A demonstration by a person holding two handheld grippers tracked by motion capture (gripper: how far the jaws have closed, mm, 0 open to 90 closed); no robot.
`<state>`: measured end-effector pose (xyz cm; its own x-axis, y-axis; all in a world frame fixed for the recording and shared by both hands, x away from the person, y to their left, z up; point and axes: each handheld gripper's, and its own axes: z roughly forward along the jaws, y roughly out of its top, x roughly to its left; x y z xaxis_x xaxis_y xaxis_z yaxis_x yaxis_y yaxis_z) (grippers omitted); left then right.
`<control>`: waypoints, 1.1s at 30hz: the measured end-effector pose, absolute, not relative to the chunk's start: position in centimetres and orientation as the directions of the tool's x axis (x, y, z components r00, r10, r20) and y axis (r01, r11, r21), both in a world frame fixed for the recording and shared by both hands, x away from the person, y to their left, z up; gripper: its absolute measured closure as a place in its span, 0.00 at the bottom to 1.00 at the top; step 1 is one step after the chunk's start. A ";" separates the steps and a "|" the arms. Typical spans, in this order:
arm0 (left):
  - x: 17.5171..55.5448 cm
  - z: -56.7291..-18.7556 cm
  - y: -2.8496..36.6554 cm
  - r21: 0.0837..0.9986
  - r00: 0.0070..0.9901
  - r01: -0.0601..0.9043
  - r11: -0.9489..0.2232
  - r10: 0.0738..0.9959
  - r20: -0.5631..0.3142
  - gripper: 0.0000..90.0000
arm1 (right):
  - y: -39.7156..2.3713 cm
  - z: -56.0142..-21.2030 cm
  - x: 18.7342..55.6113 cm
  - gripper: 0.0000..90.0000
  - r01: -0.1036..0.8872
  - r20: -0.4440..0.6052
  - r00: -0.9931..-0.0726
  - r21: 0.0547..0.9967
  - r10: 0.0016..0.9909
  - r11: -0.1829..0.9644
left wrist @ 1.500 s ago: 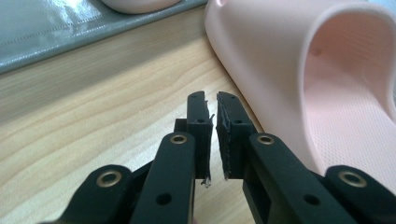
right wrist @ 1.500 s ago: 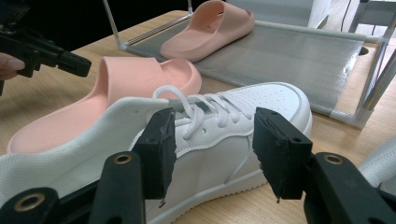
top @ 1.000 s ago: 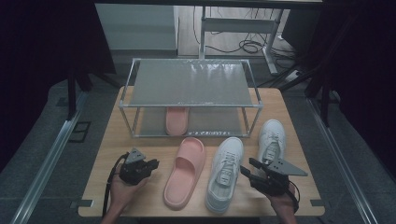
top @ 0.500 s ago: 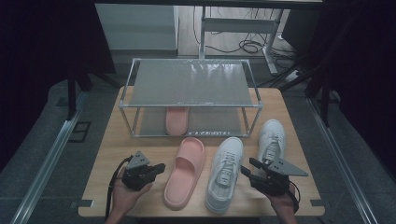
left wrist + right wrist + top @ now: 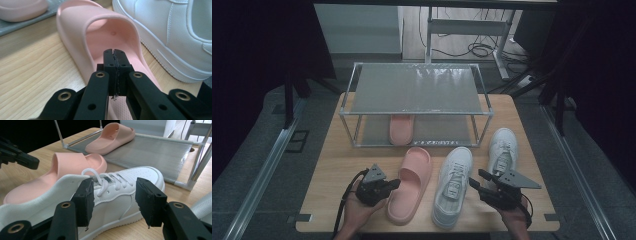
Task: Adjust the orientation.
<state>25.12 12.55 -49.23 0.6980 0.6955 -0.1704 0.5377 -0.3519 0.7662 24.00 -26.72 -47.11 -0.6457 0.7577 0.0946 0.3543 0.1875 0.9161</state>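
A pink slipper lies on the wooden table, toe towards the rack. My left gripper sits at the slipper's left side, its tips over the footbed. Its jaws have just been closing and now meet with nothing between them. A white sneaker lies right of the slipper. My right gripper stands open just right of that sneaker, pointed at its side, pads apart from it. The matching pink slipper rests on the rack's lower shelf.
A two-level metal rack with mesh shelves stands at the back of the table. A second white sneaker lies at the right, near the rack's front leg. The table's front edge runs just below both hands.
My left gripper has slid right, up to the pink slipper, and its jaws have come together. The right gripper and the shoes have not moved.
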 end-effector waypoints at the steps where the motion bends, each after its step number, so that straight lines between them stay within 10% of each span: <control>1: 25.3 -49.3 12.3 0.764 0.699 0.539 -0.355 0.694 -0.171 1.00 | -26.7 -47.1 24.0 0.55 0.354 0.095 -0.646 0.916 0.758 0.187; 33: 28.2 -50.9 12.2 0.736 0.661 0.577 -0.353 0.732 -0.167 1.00 | -26.6 -47.3 24.1 0.55 0.358 0.095 -0.646 0.914 0.758 0.191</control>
